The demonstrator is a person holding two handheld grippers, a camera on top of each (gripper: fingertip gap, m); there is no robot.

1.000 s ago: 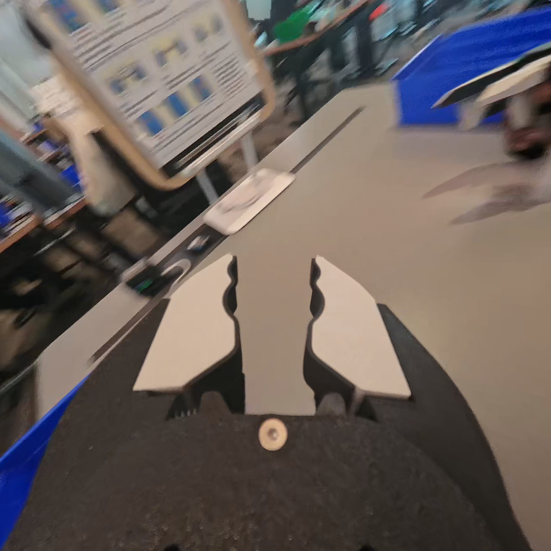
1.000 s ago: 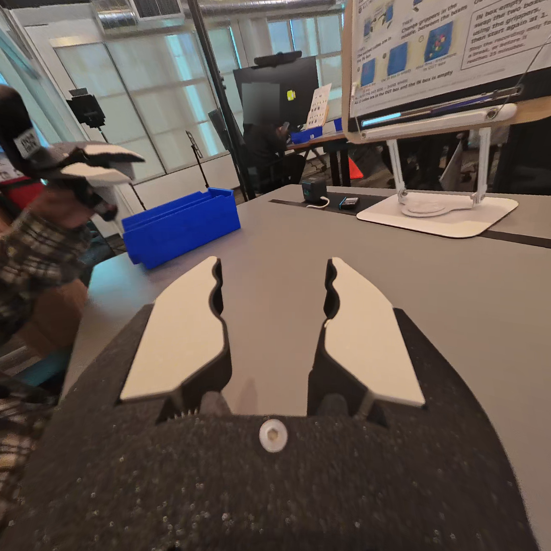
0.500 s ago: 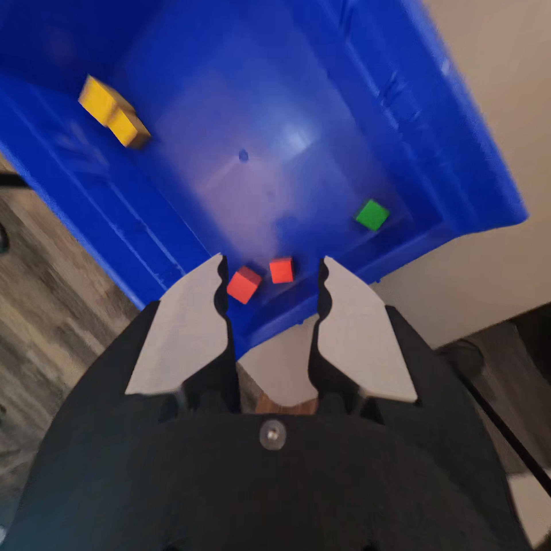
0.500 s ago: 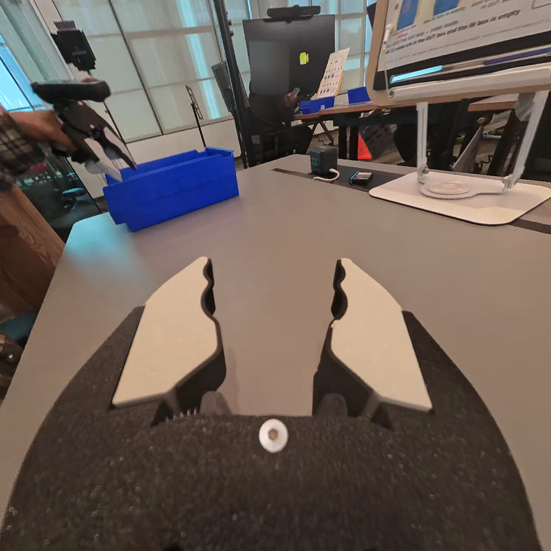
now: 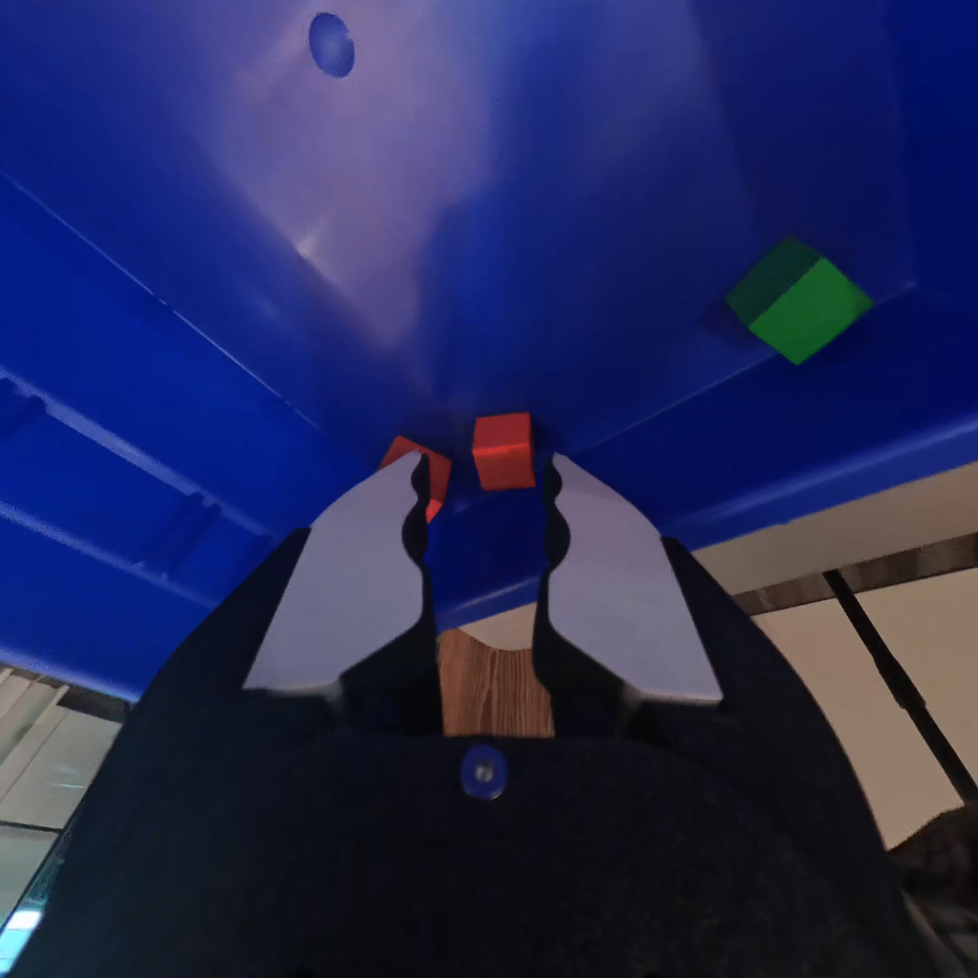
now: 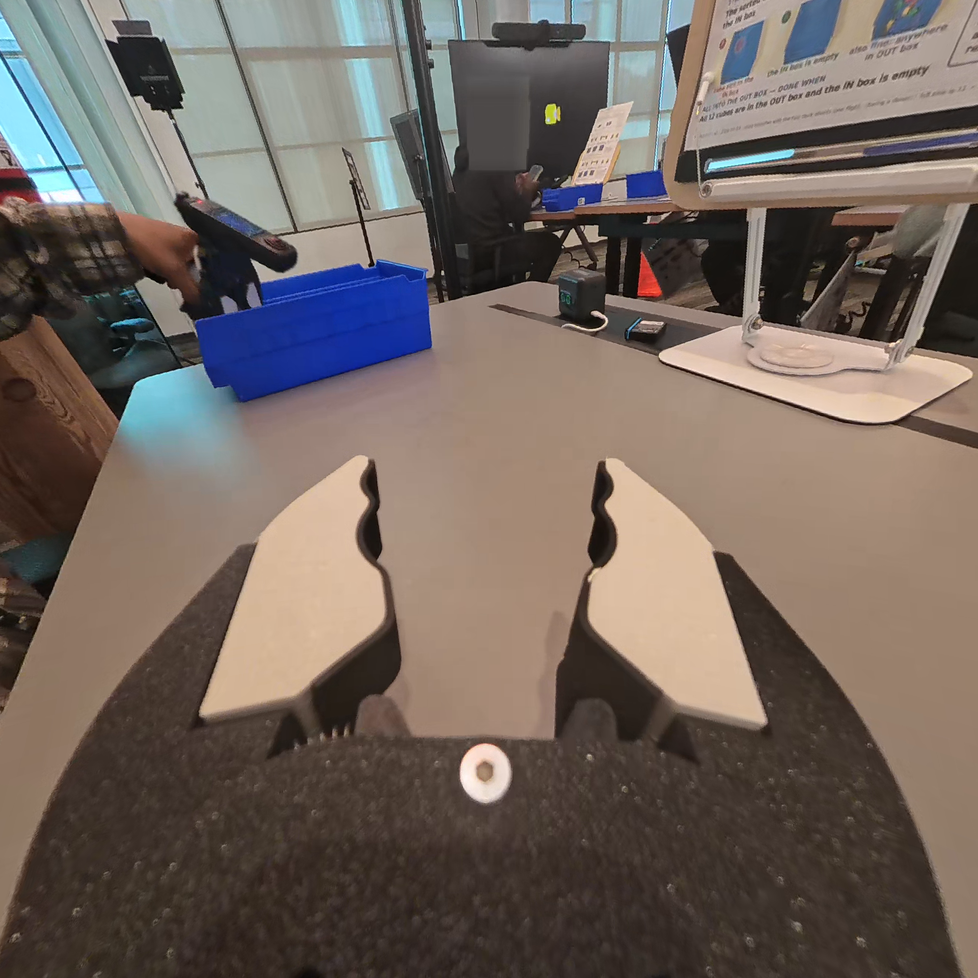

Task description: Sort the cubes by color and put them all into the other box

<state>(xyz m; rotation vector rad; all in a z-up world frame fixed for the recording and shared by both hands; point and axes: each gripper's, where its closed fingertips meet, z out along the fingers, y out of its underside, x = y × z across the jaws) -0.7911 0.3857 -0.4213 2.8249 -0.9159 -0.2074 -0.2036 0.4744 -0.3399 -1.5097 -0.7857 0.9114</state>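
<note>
Desk [image 6: 529, 423] is grey and matte, in an office with big windows; a document stand [image 6: 815, 370] sits ahead-right of the right gripper [image 6: 486, 465], a person works at a far desk. Right jaws spread wide, nothing between them, hovering over bare desk. Blue box [image 6: 328, 328] sits ahead-left at the desk corner. Left gripper [image 5: 481, 460] is dipped into it, jaws partly apart, holding nothing. One red cube [image 5: 501, 450] just ahead between the tips, a second red cube [image 5: 436, 476] partly behind the left jaw, a green cube [image 5: 799, 307] off right.
</note>
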